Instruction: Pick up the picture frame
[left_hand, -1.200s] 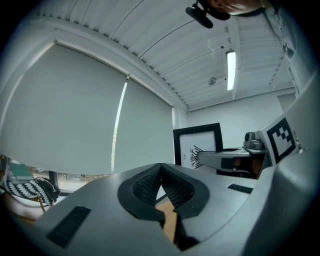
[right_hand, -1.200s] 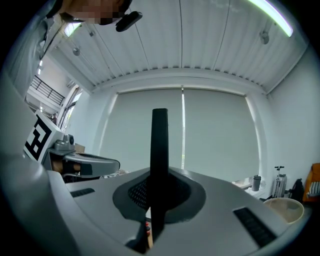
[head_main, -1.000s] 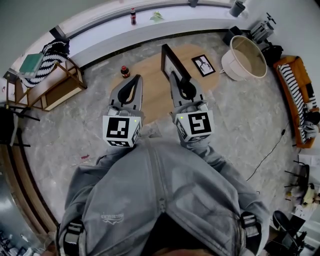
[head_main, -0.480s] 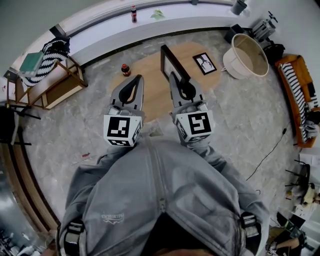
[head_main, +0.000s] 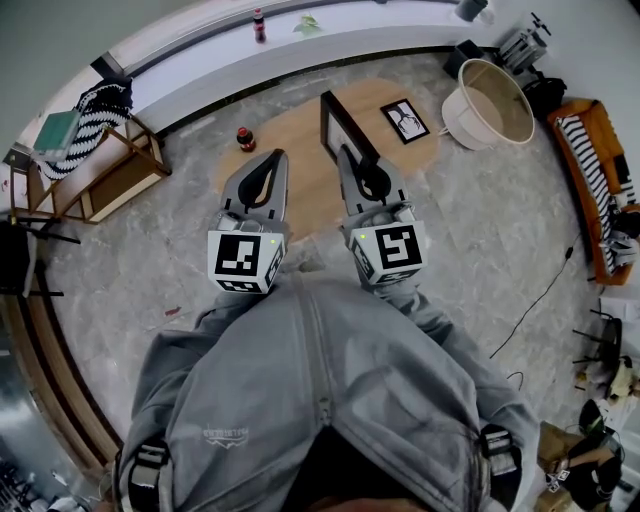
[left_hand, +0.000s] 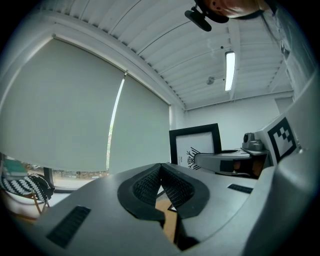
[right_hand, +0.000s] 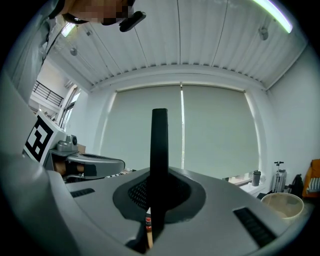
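Over oval wooden surface (head_main: 290, 175), grips black picture frame (head_main: 341, 122) in right gripper (head_main: 350, 156), with left gripper (head_main: 277, 156) pressed together alongside.

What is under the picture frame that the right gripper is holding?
A round wooden surface, with a second picture lying flat on it and a dark bottle near its edge. The patch straight below the picture frame and right gripper is covered.
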